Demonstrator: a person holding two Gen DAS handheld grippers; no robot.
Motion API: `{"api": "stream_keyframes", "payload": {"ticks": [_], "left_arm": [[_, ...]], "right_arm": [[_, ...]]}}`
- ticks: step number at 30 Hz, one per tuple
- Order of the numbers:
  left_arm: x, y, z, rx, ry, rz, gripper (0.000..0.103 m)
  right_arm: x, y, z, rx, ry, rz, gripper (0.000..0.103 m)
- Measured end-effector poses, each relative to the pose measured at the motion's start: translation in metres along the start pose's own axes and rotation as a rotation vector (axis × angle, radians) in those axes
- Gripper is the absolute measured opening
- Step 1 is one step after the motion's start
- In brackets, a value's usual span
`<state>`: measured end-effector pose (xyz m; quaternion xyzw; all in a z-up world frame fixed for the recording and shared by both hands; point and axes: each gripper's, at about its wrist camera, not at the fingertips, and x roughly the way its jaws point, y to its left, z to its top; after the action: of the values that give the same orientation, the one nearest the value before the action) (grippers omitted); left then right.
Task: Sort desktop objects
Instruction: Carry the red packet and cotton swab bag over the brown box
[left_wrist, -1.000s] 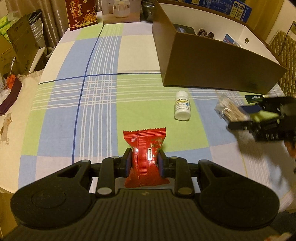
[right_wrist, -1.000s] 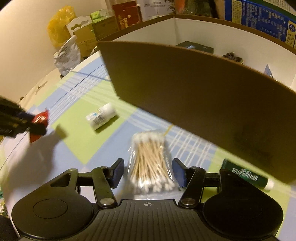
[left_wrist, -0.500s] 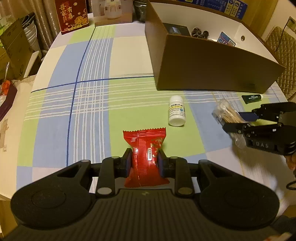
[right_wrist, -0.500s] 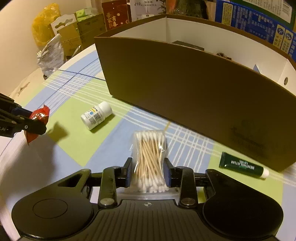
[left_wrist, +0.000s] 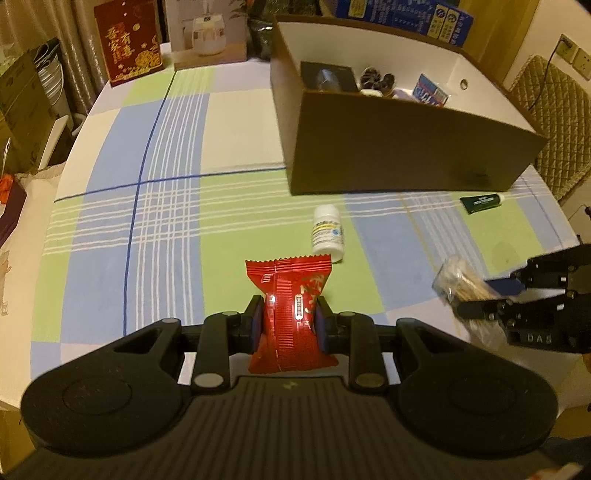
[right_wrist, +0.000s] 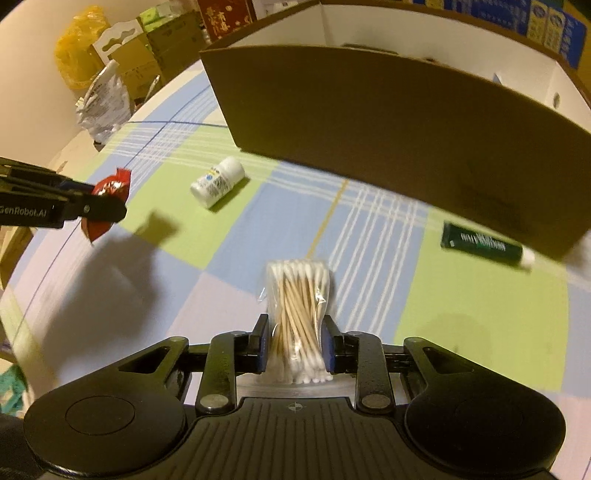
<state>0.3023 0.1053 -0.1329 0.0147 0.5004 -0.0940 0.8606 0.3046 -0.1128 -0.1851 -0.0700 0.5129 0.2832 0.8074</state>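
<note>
Left wrist view looks steeply down along the left gripper (left_wrist: 289, 322), whose pads are clamped on the waist of a red snack packet (left_wrist: 290, 310); the packet stands up between the jaws, its crimped top edge toward the table. At the right edge of that view the right gripper (left_wrist: 476, 295) comes in from the side, its black frame tilted — a clear bag of cotton swabs (left_wrist: 463, 282) sticks out from its tips, blurred.

From the right wrist camera the same bag of cotton swabs (right_wrist: 299, 317) is sharp: the pads press both sides of it, and the jaws have just been closing onto it. The bag hangs clear above the checked tablecloth (right_wrist: 480, 306). Here the left gripper (right_wrist: 105, 206) shows from the side at the left edge, level with the bag, the red snack packet (right_wrist: 110, 188) pinched at its tip.

Both views show a white pill bottle (left_wrist: 327, 234) lying on its side on a green square, and a dark green tube (left_wrist: 482, 203) lying near the front wall of the brown cardboard box (left_wrist: 406, 155).

Only the left camera sees into the box: a dark item, some small dark round things and a blue-and-white packet lie at its bottom. It alone also shows a red gift box (left_wrist: 127, 40) at the far edge. Only the right camera shows a yellow bag (right_wrist: 75, 48) and cartons beyond the table.
</note>
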Motion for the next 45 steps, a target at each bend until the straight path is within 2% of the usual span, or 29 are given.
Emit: {"api": "stream_keyframes", "payload": {"ticks": [5,11,18,24,35,45], "left_arm": [[-0.015,-0.014,0.011,0.031,-0.045,-0.034,0.023],[-0.033,-0.035,0.042,0.097,-0.115,-0.084,0.023],[-0.036,-0.061,0.095,0.217,-0.193,-0.116,0.023],[-0.019,-0.077,0.137,0.279,-0.195,-0.116,0.023],[0.015,-0.08,0.182,0.31,-0.163,-0.113,0.023],[0.062,-0.084,0.203,0.332,-0.043,-0.153,0.023]], "right_arm": [[-0.026,-0.007,-0.005,0.046,-0.029,0.023,0.025],[-0.072,-0.026,0.007,0.109,-0.134,0.024,0.025],[-0.116,-0.044,0.047,0.095,-0.27,0.012,0.025],[-0.131,-0.059,0.092,0.028,-0.325,-0.033,0.025],[-0.103,-0.095,0.138,0.011,-0.286,-0.065,0.025],[-0.058,-0.117,0.167,-0.023,-0.178,-0.065,0.025]]}}
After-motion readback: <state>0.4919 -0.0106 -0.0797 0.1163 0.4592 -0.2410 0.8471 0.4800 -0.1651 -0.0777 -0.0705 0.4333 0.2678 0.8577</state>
